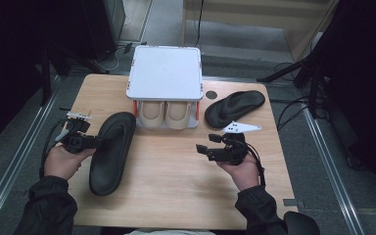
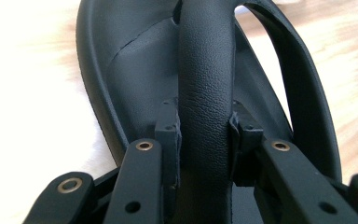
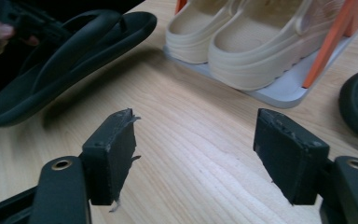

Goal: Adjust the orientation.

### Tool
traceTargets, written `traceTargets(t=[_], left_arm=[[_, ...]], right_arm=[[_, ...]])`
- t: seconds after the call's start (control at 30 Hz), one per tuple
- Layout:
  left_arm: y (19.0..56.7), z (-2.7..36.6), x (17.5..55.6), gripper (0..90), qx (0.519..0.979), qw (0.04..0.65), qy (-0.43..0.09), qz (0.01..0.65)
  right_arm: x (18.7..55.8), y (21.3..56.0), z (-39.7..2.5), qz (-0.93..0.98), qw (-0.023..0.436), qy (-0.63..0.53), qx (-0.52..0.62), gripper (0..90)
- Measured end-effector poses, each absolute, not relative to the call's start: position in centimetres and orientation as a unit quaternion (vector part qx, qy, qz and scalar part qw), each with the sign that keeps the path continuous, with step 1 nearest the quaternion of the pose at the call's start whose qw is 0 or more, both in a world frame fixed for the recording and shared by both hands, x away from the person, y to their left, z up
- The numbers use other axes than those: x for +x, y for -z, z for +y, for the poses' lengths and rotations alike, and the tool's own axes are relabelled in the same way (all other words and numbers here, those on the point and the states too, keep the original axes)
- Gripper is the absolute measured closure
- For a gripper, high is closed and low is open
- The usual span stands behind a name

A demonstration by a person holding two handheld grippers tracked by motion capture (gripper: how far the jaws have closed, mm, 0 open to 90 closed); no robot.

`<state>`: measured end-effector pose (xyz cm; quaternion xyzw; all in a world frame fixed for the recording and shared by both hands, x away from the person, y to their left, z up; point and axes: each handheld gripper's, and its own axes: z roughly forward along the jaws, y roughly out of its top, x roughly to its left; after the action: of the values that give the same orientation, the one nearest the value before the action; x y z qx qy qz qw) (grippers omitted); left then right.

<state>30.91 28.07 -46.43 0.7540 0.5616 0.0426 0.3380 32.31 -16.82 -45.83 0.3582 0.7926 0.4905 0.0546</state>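
Left gripper view: my left gripper (image 2: 205, 130) is clamped on the strap (image 2: 205, 70) of the black sandal (image 1: 111, 152), at 9 o'clock on the table (image 1: 176, 196). It looks light, rubbery and flexible; the strap seems the surest hold. My right gripper (image 3: 196, 158) gapes, empty, near 4 o'clock.

No writing, label, brand or number can be read anywhere in these pictures.
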Motion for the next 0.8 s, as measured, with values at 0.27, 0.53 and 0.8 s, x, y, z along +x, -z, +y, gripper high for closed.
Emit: traceTargets(t=[0.27, 0.53, 0.8], left_arm=[[46.5, 25.4, 29.3, 70.5, 0.76, 0.346, -0.04, 0.548], [47.0, 22.1, 27.8, 70.5, 0.769, 0.359, -0.028, 0.528], [48.7, 19.6, 28.3, 70.3, 0.783, 0.341, -0.026, 0.52]], right_arm=[[32.7, 45.8, -17.0, 0.799, 0.059, -0.48, 0.357, 29.1], [32.6, 45.7, -17.7, 0.798, 0.069, -0.48, 0.358, 30.3], [32.6, 45.3, -18.6, 0.784, 0.104, -0.489, 0.369, 35.2]])
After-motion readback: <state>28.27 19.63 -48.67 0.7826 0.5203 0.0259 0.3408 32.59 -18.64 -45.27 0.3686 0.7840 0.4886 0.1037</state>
